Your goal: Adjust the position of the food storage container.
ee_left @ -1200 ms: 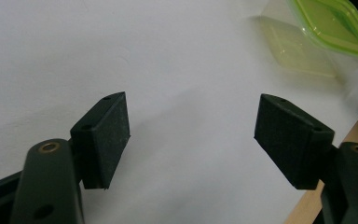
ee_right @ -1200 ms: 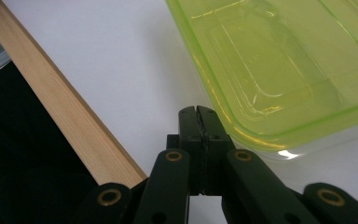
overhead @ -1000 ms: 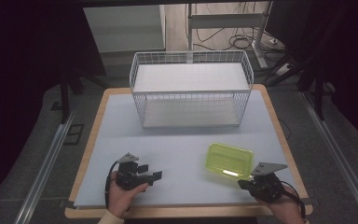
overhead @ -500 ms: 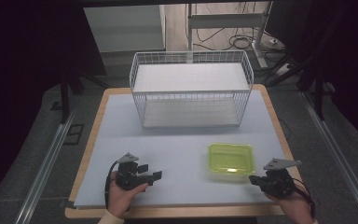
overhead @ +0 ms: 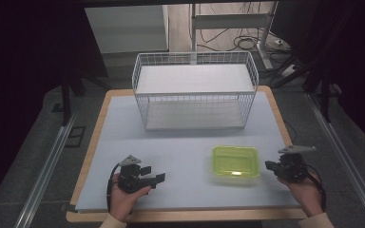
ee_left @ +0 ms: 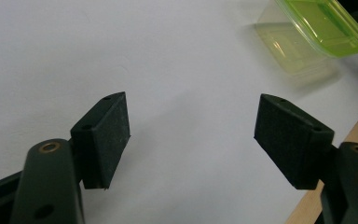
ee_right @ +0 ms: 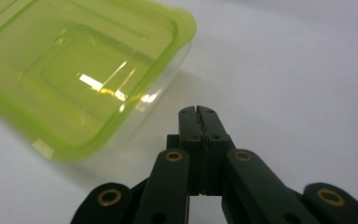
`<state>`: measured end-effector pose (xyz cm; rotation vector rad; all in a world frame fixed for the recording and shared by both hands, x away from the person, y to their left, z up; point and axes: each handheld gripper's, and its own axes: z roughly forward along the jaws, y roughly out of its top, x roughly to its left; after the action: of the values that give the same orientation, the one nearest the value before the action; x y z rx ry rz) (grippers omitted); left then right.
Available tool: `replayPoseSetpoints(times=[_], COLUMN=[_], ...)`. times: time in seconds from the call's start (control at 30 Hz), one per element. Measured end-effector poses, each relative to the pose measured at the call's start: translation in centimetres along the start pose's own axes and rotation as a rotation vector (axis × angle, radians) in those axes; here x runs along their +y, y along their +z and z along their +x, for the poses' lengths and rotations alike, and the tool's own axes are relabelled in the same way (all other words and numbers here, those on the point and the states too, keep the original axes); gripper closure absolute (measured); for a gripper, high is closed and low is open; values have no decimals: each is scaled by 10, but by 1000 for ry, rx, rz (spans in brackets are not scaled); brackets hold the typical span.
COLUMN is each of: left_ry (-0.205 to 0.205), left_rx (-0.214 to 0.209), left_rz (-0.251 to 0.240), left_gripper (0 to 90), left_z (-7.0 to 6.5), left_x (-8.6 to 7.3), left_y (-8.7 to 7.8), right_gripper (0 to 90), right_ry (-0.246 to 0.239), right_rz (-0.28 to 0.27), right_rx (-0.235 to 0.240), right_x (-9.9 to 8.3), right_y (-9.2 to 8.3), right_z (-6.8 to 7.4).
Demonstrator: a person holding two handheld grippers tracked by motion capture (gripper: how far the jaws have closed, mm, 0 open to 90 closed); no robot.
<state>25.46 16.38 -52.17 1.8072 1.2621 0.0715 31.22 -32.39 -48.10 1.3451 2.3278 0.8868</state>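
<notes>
1. Two grippers sit low over the near part of the table (overhead: 123, 118), with a green-lidded container (overhead: 235, 161) lying flat between them, nearer the right side.
2. The right gripper (overhead: 272, 166) is just beside the container's right edge. In the right gripper view its jaws are clenched tight on nothing, tips close to the container's corner but apart from it.
3. The left gripper (overhead: 153, 174) rests well to the left of the container. In the left gripper view its jaws stand released and wide, only bare table between them, with the container off at the far right.
4. A white wire basket (overhead: 195, 90) stands empty at the far middle of the table, well apart from the container.
5. Judged from this layout, the step in hand looks like the approach to a grasp: the container is free on the table, held by neither gripper.
6. The next move likely calls for the right jaws to part before they can take the lid's rim or the container's wall; closed as they are, they could only push it.
7. The container looks light and smooth, so a nudge may slide it leftward; the basket seems the probable destination.
</notes>
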Motion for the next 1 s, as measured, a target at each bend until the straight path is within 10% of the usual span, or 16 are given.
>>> replayPoseSetpoints(times=[0.53,1.0], left_ry=[-3,-19], left_rx=[-1,1], left_rz=[2,-9], left_gripper=[261,262], left_z=[1,5], left_x=[0,0], left_y=[0,-4], right_gripper=[897,897], right_ry=[-115,-216], right_rz=[57,64], right_rx=[-110,-73], right_x=[22,40], right_y=[29,49], right_z=[23,64])
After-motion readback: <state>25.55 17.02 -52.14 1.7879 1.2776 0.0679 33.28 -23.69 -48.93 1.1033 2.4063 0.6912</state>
